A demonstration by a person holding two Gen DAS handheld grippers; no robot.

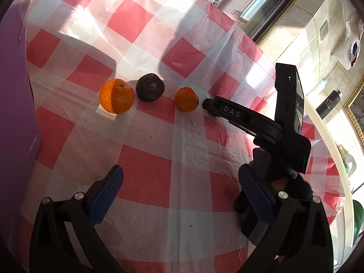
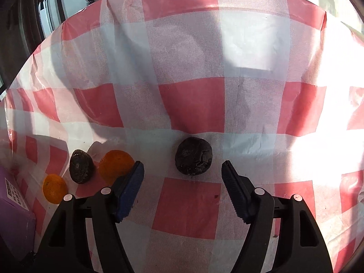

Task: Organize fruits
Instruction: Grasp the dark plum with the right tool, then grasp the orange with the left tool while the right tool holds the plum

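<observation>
On the red-and-white checked plastic tablecloth [image 1: 145, 166], 3 fruits lie in a row: a large round orange [image 1: 116, 96], a dark wrinkled round fruit [image 1: 149, 87] just beside it, and a smaller orange [image 1: 186, 99] a little apart. A 2nd dark wrinkled fruit [image 2: 194, 158] lies alone, just ahead of the right gripper [image 2: 183, 170], whose blue-padded jaws stand apart, touching nothing. The left gripper [image 1: 180, 175] is spread wide and empty. A purple box [image 2: 13, 207] sits at the table's edge; a black bottle [image 1: 328, 104] stands beyond, by sunlit windows.
</observation>
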